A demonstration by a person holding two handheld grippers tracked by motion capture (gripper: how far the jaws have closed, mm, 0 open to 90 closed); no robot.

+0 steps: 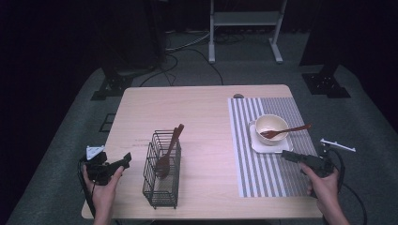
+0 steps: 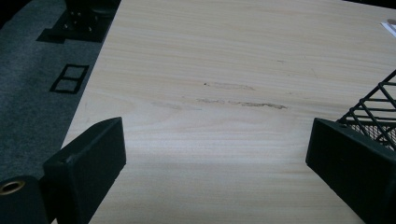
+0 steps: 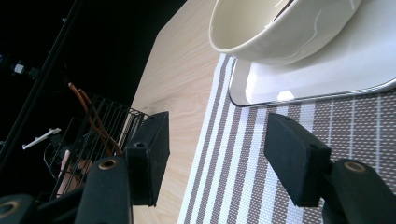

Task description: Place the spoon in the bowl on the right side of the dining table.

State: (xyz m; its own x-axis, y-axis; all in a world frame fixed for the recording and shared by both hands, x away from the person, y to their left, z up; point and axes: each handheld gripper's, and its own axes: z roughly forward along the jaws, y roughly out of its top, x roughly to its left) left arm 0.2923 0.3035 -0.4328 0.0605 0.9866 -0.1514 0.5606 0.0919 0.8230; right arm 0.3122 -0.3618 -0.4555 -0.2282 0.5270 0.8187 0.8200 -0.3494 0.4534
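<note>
Both tongs gape, empty: left tongs (image 1: 126, 159) at lower left, right tongs (image 1: 287, 155) lower right. The high view adds a wooden fork (image 1: 287, 131) across the bowl (image 1: 271, 129).

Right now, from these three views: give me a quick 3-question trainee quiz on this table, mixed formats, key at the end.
1. True or false: the fork lies flat on the striped mat.
2. Multiple choice: the wire basket holds
A) a wooden spoon
B) a knife
C) nothing
3. Fill in: the bowl sits on a white ____.

Key
1. False. The fork rests in the bowl, with its handle out over the rim.
2. A. The wooden spoon leans inside the basket.
3. Plate. Bowl and plate both stand on the mat, in front of the right gripper, whose fingers are apart with nothing between them.
</note>
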